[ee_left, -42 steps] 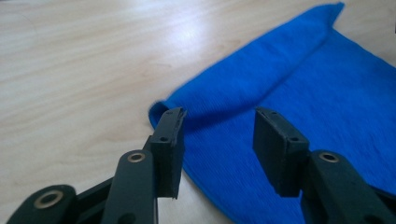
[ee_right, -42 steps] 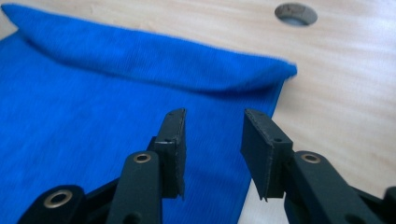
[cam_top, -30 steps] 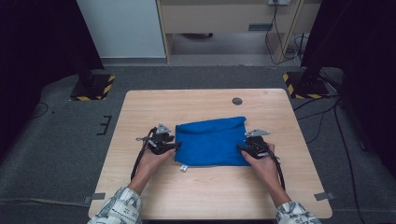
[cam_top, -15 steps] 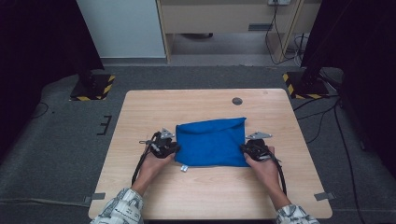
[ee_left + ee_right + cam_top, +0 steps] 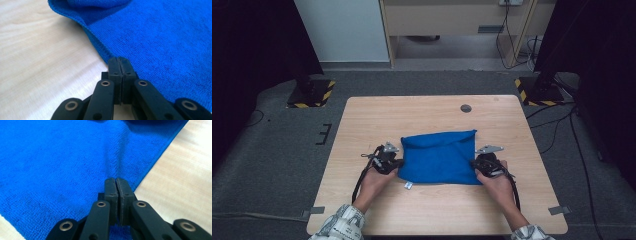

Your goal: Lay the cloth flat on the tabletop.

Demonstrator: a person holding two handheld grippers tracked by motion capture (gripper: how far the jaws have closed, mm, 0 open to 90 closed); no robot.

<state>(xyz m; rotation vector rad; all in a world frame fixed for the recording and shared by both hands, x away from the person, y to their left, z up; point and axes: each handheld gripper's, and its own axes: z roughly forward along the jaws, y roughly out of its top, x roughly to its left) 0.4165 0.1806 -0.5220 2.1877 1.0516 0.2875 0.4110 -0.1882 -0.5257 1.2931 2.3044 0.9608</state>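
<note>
- left gripper [image 5: 119, 60]: jaws pressed together at the cloth [image 5: 162, 37] edge; whether any fabric sits between them can't be told.
- right gripper [image 5: 116, 180]: jaws closed over the cloth, tips cover the spot; pinch or just contact unclear.
- cloth runs off the top and right edges in the left gripper view, and off the top and left in the right gripper view.
- small white tag [image 5: 408, 186] by the cloth's near edge: too small to identify.
- dark disc [image 5: 466, 108] on the far table: too small to tell.
- sleeves [image 5: 339, 227] cut off at the bottom edge.
</note>
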